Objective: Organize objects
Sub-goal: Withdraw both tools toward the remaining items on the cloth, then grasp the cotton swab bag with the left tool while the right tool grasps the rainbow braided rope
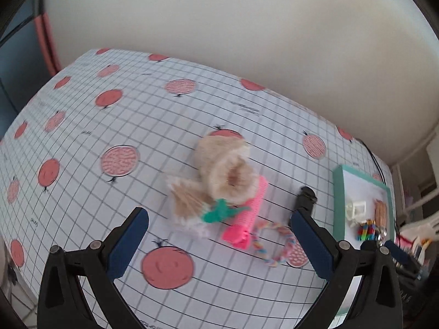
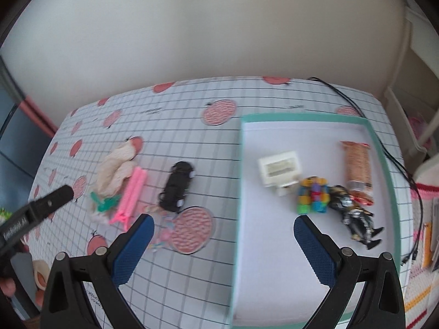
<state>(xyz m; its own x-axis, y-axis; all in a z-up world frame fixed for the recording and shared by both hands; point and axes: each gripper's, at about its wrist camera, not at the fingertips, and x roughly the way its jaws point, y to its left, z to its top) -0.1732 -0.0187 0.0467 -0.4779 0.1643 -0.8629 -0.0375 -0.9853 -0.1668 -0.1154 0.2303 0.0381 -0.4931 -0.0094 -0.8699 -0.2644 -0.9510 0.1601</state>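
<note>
On the grid tablecloth lies a pile: a beige fluffy piece [image 1: 225,170] [image 2: 118,170], a pink clip [image 1: 247,216] [image 2: 131,197], a green item [image 1: 229,211] [image 2: 105,203] and a braided pastel cord [image 1: 274,244] [image 2: 164,230]. A black toy car [image 1: 306,197] [image 2: 177,189] sits just right of the pile. My left gripper [image 1: 219,212] hangs open in front of the pile. My right gripper [image 2: 223,220] is open over the left rim of the teal-rimmed tray [image 2: 301,117] [image 1: 338,205], holding nothing.
The tray holds a white toy [image 2: 279,171], a colourful block figure [image 2: 314,196], a black action figure [image 2: 354,213] and a biscuit packet [image 2: 358,164]. A black cable [image 2: 384,148] runs past its right side. A wall stands behind the table.
</note>
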